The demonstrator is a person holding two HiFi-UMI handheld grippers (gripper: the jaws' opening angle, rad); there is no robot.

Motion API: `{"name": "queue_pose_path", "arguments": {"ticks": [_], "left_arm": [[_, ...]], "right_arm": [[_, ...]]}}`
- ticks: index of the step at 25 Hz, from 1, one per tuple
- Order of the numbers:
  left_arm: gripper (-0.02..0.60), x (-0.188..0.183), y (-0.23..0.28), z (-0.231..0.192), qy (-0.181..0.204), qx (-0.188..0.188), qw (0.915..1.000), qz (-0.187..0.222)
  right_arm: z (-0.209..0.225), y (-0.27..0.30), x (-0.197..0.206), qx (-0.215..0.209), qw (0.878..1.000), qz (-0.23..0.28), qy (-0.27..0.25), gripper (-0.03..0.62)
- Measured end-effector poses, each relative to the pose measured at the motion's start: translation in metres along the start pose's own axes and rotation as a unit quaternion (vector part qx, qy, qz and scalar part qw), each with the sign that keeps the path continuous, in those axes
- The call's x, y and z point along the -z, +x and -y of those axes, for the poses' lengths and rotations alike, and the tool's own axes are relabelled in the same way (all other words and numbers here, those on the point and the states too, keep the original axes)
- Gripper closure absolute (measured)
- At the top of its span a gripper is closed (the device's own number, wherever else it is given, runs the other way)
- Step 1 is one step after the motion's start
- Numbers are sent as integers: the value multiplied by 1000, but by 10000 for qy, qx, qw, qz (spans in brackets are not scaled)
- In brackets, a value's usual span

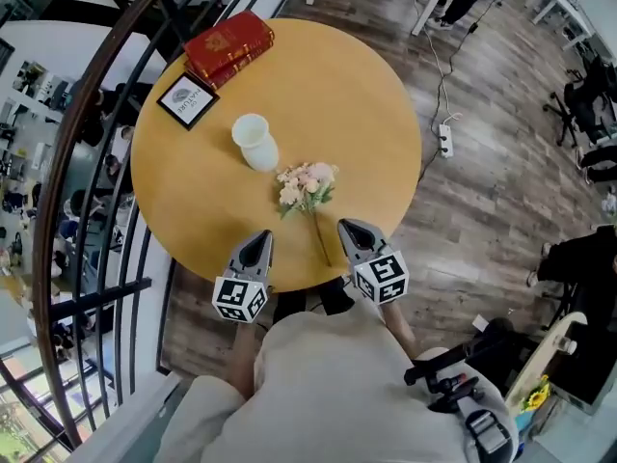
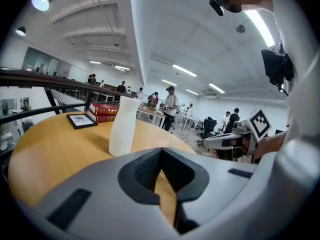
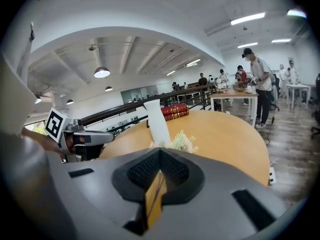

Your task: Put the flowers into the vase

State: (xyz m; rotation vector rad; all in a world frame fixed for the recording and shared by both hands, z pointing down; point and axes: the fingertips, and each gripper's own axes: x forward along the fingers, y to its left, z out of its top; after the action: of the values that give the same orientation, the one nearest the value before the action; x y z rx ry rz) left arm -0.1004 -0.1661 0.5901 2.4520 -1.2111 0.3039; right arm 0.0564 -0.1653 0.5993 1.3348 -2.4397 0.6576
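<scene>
Round wooden table (image 1: 337, 95), plank floor (image 1: 501, 191)

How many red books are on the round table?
2. They are stacked at the far edge of the table. The top book lies on the bottom book, right beside a small framed card. No others show, though one could be hidden.

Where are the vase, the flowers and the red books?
vase (image 1: 256, 146), head view, on its white side
flowers (image 1: 307, 183), head view, on the pink blooms
red books (image 1: 229, 44), head view, on the top cover
</scene>
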Motion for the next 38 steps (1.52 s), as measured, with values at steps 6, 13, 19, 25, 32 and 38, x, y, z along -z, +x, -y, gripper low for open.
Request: {"name": "queue_pose_path", "arguments": {"ticks": [6, 13, 19, 25, 32, 38], "left_arm": [[574, 31, 6, 1, -254, -15, 9994, -230], [574, 36, 7, 6, -326, 7, 9991, -254], [574, 30, 4, -1, -314, -64, 9993, -173], [574, 32, -3, -6, -371, -134, 9991, -169], [574, 32, -9, -11, -411, -226, 9988, -127], [574, 31, -21, -21, -474, -426, 9979, -76]], "right_arm": [[1, 11, 35, -61, 9986, -505, 145, 586], [4, 19, 53, -5, 9954, -932, 223, 520], [3, 37, 77, -164, 9881, -1517, 196, 233], [0, 56, 87, -90, 9848, -1730, 138, 237], [3, 93, 97, -200, 9802, -1963, 169, 268], [13, 124, 103, -181, 9733, -2256, 387, 325]]}}
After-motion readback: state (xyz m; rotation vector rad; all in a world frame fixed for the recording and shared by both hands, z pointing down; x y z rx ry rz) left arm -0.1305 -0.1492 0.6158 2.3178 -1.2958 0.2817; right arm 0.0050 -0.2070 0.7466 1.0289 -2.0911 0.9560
